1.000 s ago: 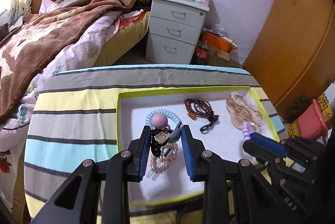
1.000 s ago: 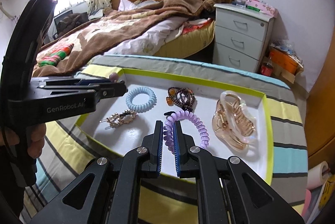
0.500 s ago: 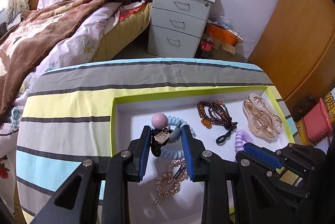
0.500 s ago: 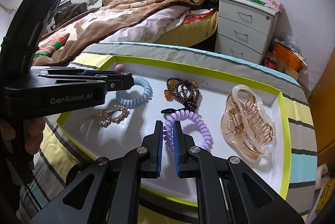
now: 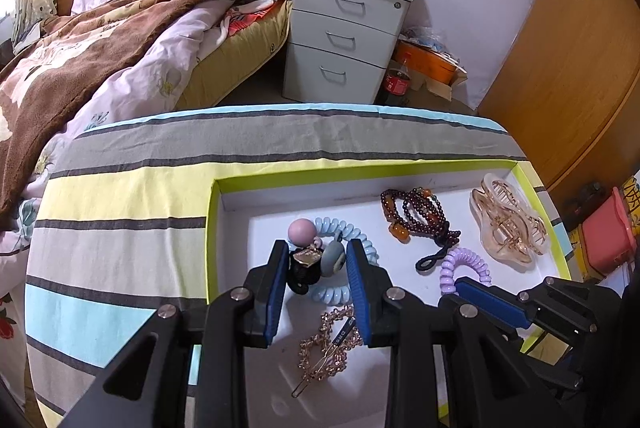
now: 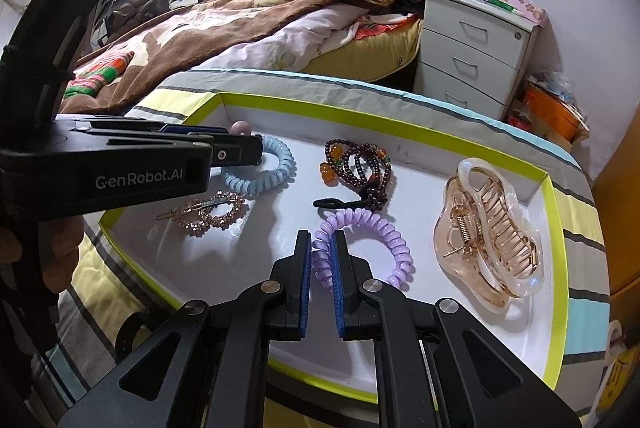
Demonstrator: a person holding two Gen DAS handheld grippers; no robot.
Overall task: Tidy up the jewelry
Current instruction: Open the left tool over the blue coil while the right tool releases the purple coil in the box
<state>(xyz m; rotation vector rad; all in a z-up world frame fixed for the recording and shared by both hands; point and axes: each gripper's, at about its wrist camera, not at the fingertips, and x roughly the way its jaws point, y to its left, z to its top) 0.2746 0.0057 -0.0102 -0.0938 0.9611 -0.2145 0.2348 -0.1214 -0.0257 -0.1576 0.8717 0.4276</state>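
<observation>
Right gripper (image 6: 320, 248) pinches the purple spiral plastic hair tie (image 6: 362, 240) — seemingly resting on the white, green-rimmed tray (image 6: 554, 196).

Left wrist view: looking forward and steeply down along the left gripper (image 5: 318, 268), close over the tray's (image 5: 360, 174) left part; right wrist view: lower, forward across the tray (image 6: 554, 212) toward the bed (image 6: 240, 24). Shared: tray interior, bed, white nightstand (image 5: 344, 36).
</observation>
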